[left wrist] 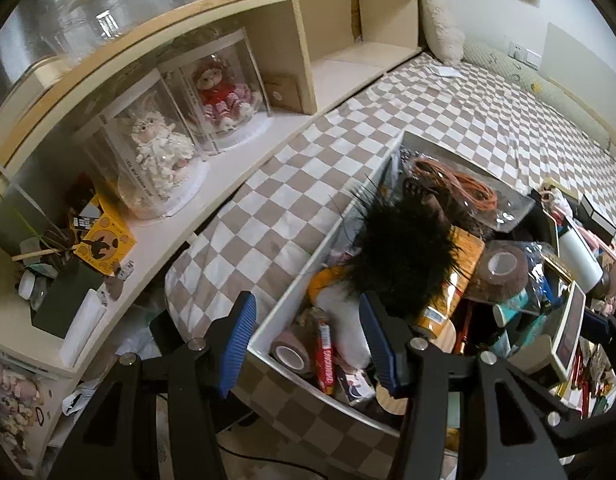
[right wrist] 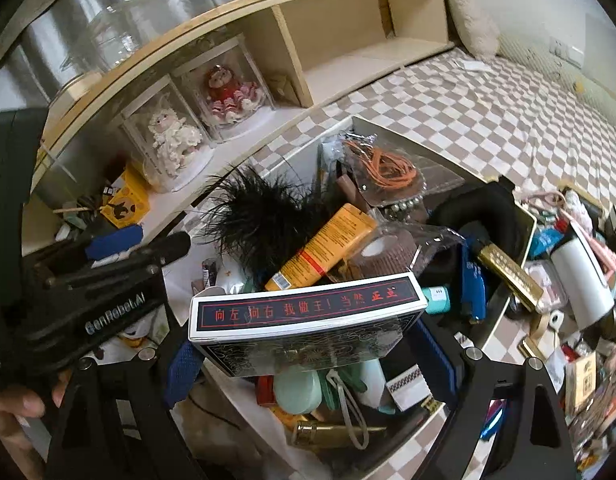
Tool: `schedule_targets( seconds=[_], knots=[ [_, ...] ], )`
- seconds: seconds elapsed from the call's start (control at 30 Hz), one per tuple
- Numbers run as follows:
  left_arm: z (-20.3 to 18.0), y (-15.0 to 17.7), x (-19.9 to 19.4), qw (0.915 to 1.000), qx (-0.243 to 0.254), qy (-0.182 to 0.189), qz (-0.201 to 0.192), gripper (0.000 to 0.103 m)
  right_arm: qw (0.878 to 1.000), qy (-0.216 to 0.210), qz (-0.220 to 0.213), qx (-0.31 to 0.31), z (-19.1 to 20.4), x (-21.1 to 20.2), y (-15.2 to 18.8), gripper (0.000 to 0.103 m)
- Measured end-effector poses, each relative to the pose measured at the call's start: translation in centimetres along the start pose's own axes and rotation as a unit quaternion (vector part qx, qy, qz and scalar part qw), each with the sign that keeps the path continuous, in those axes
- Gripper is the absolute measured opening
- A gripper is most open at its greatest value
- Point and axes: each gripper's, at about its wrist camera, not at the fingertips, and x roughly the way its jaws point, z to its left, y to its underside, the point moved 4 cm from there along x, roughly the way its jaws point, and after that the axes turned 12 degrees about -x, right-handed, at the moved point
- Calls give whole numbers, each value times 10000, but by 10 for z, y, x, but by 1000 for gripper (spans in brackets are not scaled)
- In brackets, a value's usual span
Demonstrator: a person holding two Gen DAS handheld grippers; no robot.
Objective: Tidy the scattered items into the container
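A white-walled container [left wrist: 340,216] sits on the checkered bed, piled with a black feather tuft [left wrist: 404,256], an orange box [left wrist: 462,264], brown tape rolls [left wrist: 504,268] and a bagged orange cord [left wrist: 456,184]. My left gripper [left wrist: 308,328] hovers open over the container's near left corner, nothing between its blue pads. It also shows in the right wrist view as the left gripper [right wrist: 140,242]. My right gripper [right wrist: 308,356] is shut on a black box with red lettering [right wrist: 308,316], held flat above the container [right wrist: 408,136].
More loose items lie right of the container: a white tumbler [right wrist: 584,276], a gold box [right wrist: 512,276] and small packets. A wooden shelf [left wrist: 268,8] along the left holds two clear doll cases [left wrist: 156,152] and a yellow box [left wrist: 104,240]. A fluffy pillow [left wrist: 440,28] lies far off.
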Motion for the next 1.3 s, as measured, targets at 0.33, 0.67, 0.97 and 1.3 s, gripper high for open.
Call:
schedule_targets(
  seconds=[0.33, 0.67, 0.97, 1.3],
  knots=[
    [10, -3, 3, 9999, -127, -2, 38, 53, 9994, 189, -42, -286, 1, 2, -2, 92],
    [6, -2, 4, 10000, -20, 32, 75, 53, 9977, 554, -296, -265, -8, -2, -8, 103],
    [5, -1, 5, 9999, 4, 41, 106, 53, 9976, 583, -230, -292, -10, -4, -4, 103],
    [-4, 0, 2, 9999, 122, 90, 6, 82, 9977, 559, -278, -275, -9, -8, 0, 103]
  ],
)
